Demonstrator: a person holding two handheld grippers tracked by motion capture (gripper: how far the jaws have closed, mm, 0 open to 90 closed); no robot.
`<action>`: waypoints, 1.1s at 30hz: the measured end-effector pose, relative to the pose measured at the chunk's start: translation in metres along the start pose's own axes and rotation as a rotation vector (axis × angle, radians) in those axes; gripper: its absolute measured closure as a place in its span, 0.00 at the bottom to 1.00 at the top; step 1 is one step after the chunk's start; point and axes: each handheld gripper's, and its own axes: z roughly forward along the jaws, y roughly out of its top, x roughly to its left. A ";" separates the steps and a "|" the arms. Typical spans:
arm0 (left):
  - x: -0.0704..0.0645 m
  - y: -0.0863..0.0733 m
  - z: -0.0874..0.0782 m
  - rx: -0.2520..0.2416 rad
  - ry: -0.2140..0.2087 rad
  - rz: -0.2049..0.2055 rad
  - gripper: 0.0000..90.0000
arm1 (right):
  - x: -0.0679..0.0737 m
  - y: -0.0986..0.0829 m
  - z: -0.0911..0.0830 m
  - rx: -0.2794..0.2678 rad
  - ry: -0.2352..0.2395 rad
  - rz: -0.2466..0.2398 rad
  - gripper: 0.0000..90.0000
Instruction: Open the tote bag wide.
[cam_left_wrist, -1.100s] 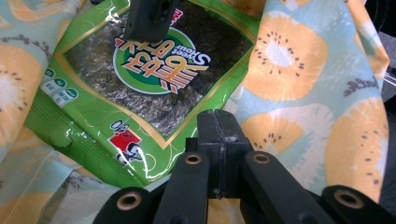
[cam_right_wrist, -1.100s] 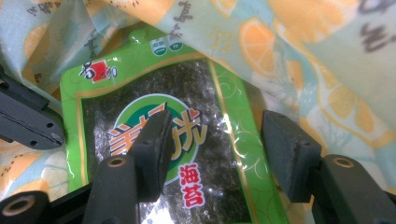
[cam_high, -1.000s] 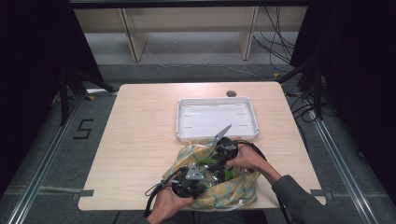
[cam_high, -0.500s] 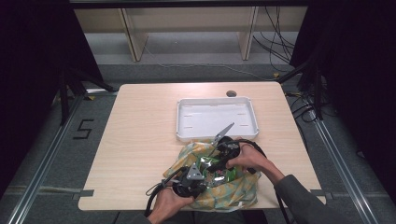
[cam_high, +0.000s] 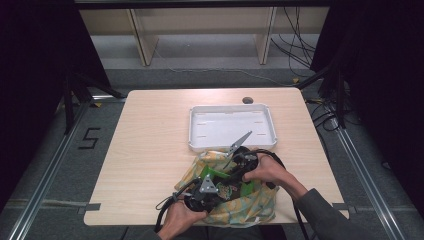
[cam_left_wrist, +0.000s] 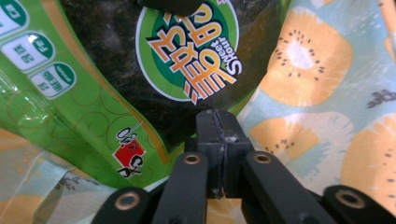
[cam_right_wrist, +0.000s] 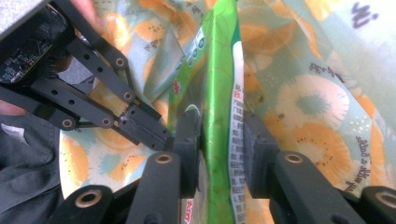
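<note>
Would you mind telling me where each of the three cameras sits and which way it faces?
High view: fixed above the person's side, looking forward and down at the table, white tray and fruit-print cloth; both hands enter from below.
Left gripper view: rides the left gripper, looking along its closed jaws at the green snack packet.
Right gripper view: rides the right gripper, jaws astride the packet's edge; the left gripper appears at left.
Shared: packet and cloth.

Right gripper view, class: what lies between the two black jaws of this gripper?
The green snack packet stands edge-on between the jaws of the right gripper, over the fruit-print cloth.
</note>
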 end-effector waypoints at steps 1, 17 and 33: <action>-0.003 0.002 -0.004 -0.006 -0.008 -0.002 0.94 | 0.001 0.000 -0.001 0.003 -0.009 0.005 0.82; -0.005 0.006 -0.058 -0.124 0.028 -0.039 0.61 | 0.009 -0.001 -0.012 -0.039 -0.035 -0.066 0.84; 0.007 0.003 -0.093 -0.187 0.074 -0.105 0.47 | 0.015 0.000 -0.035 -0.095 -0.068 -0.115 0.84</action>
